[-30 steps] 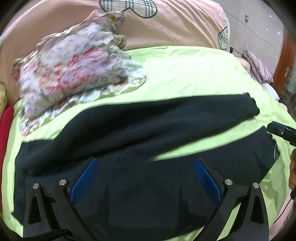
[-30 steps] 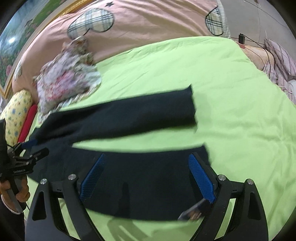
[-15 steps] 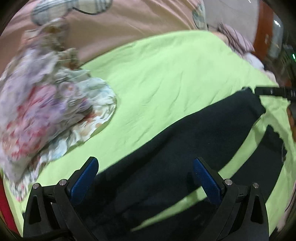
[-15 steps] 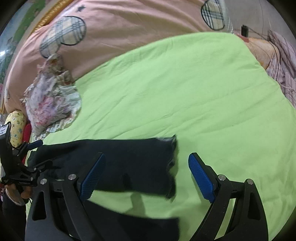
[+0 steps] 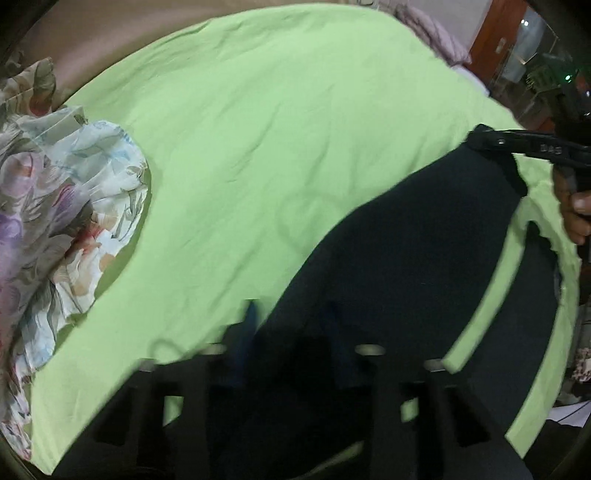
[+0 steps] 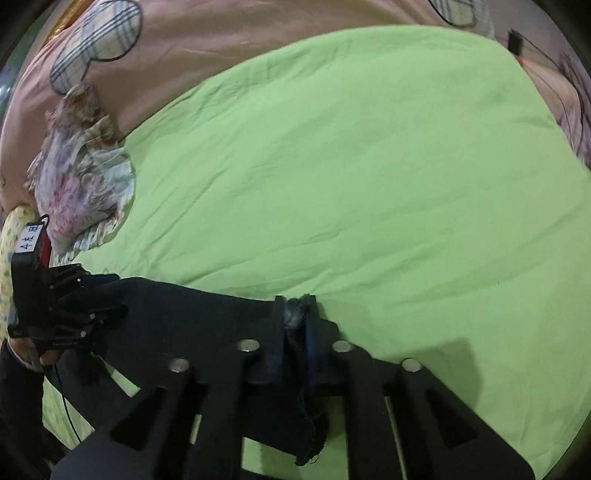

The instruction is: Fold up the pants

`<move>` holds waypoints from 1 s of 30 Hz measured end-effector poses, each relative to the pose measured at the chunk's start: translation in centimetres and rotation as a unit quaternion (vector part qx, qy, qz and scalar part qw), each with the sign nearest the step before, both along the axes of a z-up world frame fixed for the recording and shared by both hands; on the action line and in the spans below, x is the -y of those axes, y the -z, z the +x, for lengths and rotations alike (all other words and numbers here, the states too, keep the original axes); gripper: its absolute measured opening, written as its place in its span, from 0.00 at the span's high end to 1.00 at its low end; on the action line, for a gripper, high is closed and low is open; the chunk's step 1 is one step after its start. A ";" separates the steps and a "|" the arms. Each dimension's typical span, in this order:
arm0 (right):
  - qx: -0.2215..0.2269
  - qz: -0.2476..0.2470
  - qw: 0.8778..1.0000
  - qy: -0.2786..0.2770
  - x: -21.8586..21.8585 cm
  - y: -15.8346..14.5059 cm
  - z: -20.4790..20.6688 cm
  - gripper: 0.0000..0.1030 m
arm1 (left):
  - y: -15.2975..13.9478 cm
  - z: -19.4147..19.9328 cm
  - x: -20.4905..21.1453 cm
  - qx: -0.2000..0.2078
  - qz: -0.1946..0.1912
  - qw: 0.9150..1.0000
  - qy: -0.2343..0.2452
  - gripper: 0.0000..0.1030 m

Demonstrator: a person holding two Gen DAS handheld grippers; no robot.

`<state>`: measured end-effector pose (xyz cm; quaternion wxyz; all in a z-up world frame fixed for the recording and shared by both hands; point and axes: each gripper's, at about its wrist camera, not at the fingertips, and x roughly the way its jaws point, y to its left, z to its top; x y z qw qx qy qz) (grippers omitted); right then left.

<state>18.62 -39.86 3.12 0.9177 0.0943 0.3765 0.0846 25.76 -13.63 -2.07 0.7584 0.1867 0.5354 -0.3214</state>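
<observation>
Dark navy pants (image 5: 424, 251) lie on a lime-green bedsheet (image 5: 277, 129), with two legs running to the right. My left gripper (image 5: 291, 332) is blurred, its jaws narrowed on the pants' upper leg near the waist end. My right gripper (image 6: 295, 317) is shut on the hem of the upper leg (image 6: 295, 314), with frayed cloth bunched between the blue pads. In the left wrist view the right gripper (image 5: 524, 146) shows at the leg's far end. In the right wrist view the left gripper (image 6: 62, 306) shows at the pants' other end (image 6: 192, 317).
A crumpled floral garment (image 5: 55, 206) lies at the left of the sheet, also in the right wrist view (image 6: 81, 177). A pink quilt with plaid hearts (image 6: 221, 33) lies behind. A yellow pillow (image 6: 7, 236) is at far left. A wooden door (image 5: 491, 33) stands at right.
Both grippers went from wide open above the pants to closed on the upper leg, the left near the waist end and the right at the hem. Both cameras moved lower and closer.
</observation>
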 end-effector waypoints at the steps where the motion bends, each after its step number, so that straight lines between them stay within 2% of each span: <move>1: 0.010 -0.006 1.000 -0.005 -0.1 -0.3 -0.3 0.92 | -0.2 -0.4 0.0 0.005 0.000 1.000 -0.003 0.87; 4: 0.037 -0.012 0.999 -0.020 -0.3 -1.2 -1.7 0.93 | -1.3 -2.6 -0.6 0.020 -0.015 1.000 -0.009 0.90; 8: 0.078 0.005 0.996 -0.047 0.3 -2.1 -4.8 0.93 | -2.6 -6.2 -1.3 0.034 -0.030 0.999 -0.013 0.91; 11: 0.101 0.013 0.992 -0.080 0.3 -2.0 -6.9 0.93 | -3.2 -8.9 -2.1 0.030 -0.048 0.998 -0.018 0.91; 14: 0.107 0.022 0.987 -0.118 0.3 -0.7 -9.1 0.93 | -3.0 -12.2 -4.0 0.011 -0.070 0.997 -0.021 0.91; 21: 0.105 -0.001 0.983 -0.149 -0.1 2.0 -13.4 0.93 | -1.9 -18.5 -4.6 0.012 -0.058 0.998 -0.017 0.91; 25: 0.106 -0.011 0.982 -0.155 -0.2 2.5 -15.2 0.93 | -1.7 -19.4 -5.3 0.005 -0.065 0.998 -0.027 0.91; 30: 0.117 -0.024 0.980 -0.158 -0.9 2.6 -17.7 0.93 | -3.5 -20.3 -6.3 0.007 -0.078 0.997 -0.024 0.91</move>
